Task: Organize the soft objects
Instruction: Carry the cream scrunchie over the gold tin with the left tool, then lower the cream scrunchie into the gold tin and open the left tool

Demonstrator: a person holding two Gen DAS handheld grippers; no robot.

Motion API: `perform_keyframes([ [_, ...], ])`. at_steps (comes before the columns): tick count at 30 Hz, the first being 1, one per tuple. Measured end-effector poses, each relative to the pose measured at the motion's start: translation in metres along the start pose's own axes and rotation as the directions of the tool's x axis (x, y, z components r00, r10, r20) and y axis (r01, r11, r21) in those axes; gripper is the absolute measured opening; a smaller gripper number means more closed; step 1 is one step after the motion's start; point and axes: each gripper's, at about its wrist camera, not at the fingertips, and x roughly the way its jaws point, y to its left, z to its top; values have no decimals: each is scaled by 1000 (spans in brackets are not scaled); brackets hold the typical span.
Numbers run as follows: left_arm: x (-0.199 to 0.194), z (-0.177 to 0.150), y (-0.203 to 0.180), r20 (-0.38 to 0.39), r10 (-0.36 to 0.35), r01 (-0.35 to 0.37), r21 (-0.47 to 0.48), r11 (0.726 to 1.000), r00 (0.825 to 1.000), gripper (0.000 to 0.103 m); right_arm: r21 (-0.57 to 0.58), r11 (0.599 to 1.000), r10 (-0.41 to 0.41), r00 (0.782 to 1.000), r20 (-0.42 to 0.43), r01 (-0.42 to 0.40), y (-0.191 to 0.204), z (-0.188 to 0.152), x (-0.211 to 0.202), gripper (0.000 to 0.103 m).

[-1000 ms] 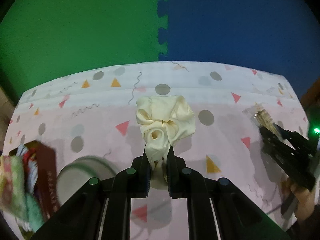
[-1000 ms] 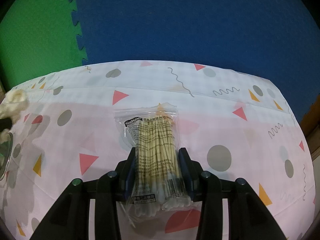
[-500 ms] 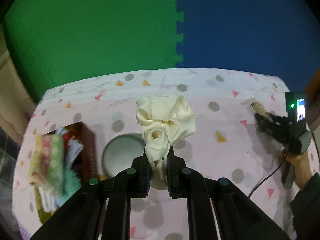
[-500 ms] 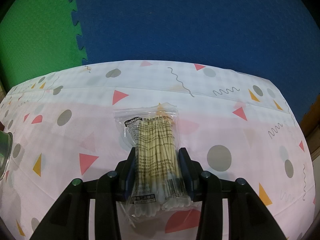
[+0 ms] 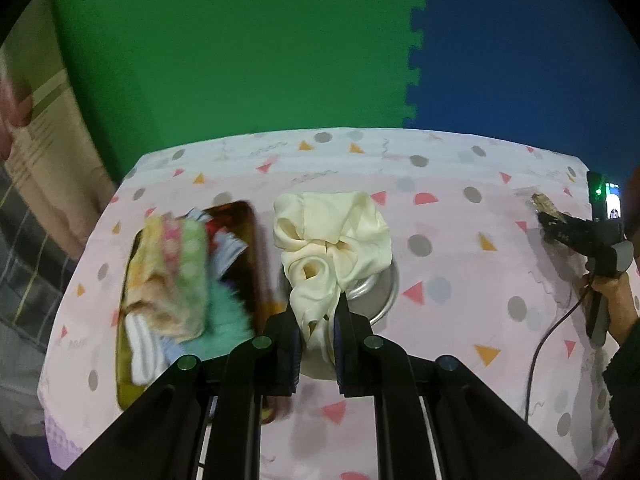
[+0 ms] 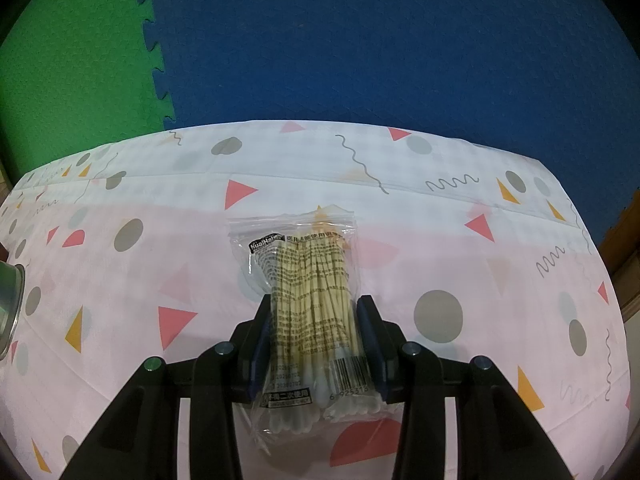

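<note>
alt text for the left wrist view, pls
The left gripper is shut on a cream satin scrunchie, held above a metal dish on a patterned tablecloth. A brown tray of folded cloths lies to the left; the right gripper is at far right.

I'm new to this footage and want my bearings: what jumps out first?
A cream satin scrunchie is pinched in the left tongs, in front of a round metal dish. To its left sits a brown tray heaped with colourful cloths. The right tongs are shut on a clear bag of cotton swabs over the patterned tablecloth.
</note>
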Motion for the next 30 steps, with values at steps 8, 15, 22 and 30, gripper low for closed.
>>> perform_keyframes([
  [8, -14, -20, 53, -11, 62, -63, -61, 996, 998, 12, -4, 1000, -4, 1000, 0, 4, 0, 0, 0, 42],
  [15, -25, -35, 112, -37, 146, -149, -129, 980, 989, 12, -6, 1000, -5, 1000, 0, 5, 0, 0, 0, 42],
  [22, -18, -59, 147, -94, 200, -214, -160, 964, 975, 12, -6, 1000, -5, 1000, 0, 5, 0, 0, 0, 42],
  [30, 12, -70, 146, -129, 147, -169, -183, 969, 981, 12, -7, 1000, -6, 1000, 0, 6, 0, 1, 0, 42],
])
